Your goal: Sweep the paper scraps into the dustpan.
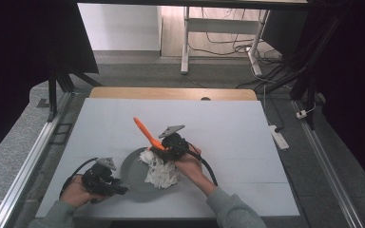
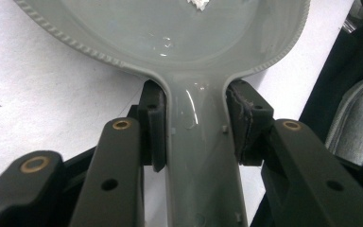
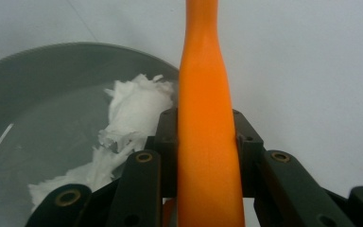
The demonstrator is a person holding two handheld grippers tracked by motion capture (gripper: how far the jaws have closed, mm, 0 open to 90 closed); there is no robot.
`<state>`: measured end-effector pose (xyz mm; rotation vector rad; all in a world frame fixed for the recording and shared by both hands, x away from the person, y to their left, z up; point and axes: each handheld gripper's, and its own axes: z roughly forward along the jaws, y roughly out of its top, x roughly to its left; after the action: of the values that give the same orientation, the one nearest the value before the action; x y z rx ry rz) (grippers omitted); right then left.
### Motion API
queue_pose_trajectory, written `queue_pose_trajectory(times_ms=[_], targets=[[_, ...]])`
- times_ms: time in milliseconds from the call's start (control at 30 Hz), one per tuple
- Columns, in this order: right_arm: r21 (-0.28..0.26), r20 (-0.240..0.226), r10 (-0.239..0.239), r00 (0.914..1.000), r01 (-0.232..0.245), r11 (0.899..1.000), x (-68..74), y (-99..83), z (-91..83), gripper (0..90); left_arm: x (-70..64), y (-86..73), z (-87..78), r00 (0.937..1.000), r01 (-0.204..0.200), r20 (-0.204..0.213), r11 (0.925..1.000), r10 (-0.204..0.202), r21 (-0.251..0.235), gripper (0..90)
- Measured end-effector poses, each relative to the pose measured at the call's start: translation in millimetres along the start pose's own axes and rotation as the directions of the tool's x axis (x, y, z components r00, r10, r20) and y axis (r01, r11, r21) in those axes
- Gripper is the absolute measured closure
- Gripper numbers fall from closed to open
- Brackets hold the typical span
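Observation:
A grey pan (image 1: pixel 134 175) lies on the white table near its front edge, with crumpled white paper (image 1: pixel 160 172) on its right side. My left gripper (image 1: pixel 121 187) is shut on the pan's handle (image 2: pixel 196 156), pads (image 2: pixel 157 127) pressed on both sides. The pan's bowl (image 2: pixel 170 28) stretches ahead with a white scrap of paper (image 2: pixel 197 4) at its far side. My right gripper (image 1: pixel 164 148) is shut on an orange handle (image 1: pixel 146 131) that points up and away to the left. In the right gripper view the orange handle (image 3: pixel 205 127) runs between the jaws, above the pan (image 3: pixel 52 99) and paper (image 3: pixel 132 113).
The white table top (image 1: pixel 228 128) has a wooden strip (image 1: pixel 171 93) along its far edge. A white power strip (image 1: pixel 279 137) lies on the floor to the right. Metal rails (image 1: pixel 24 175) run along both sides, and a desk frame with cables (image 1: pixel 228 42) stands beyond.

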<state>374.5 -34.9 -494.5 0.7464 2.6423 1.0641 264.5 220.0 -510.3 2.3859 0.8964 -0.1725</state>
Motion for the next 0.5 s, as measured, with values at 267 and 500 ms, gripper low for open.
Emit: queue_pose_trajectory(times_ms=[267, 500], targets=[[-0.056, -0.097, -0.029, 0.9948, 0.023, 0.998, 17.5, 7.8, -6.3, 70.2, 0.0, 0.7, 1.3, 1.0, 0.001, 0.0, 1.0, -0.001, -0.005, 61.3], [-0.151, -0.037, -0.018, 0.9991, 0.012, 0.989, 7.7, 13.5, -30.0, 70.2, 0.3, 0.3, 1.6, 1.0, 0.001, -0.002, 1.0, -0.001, -0.007, 61.3]])
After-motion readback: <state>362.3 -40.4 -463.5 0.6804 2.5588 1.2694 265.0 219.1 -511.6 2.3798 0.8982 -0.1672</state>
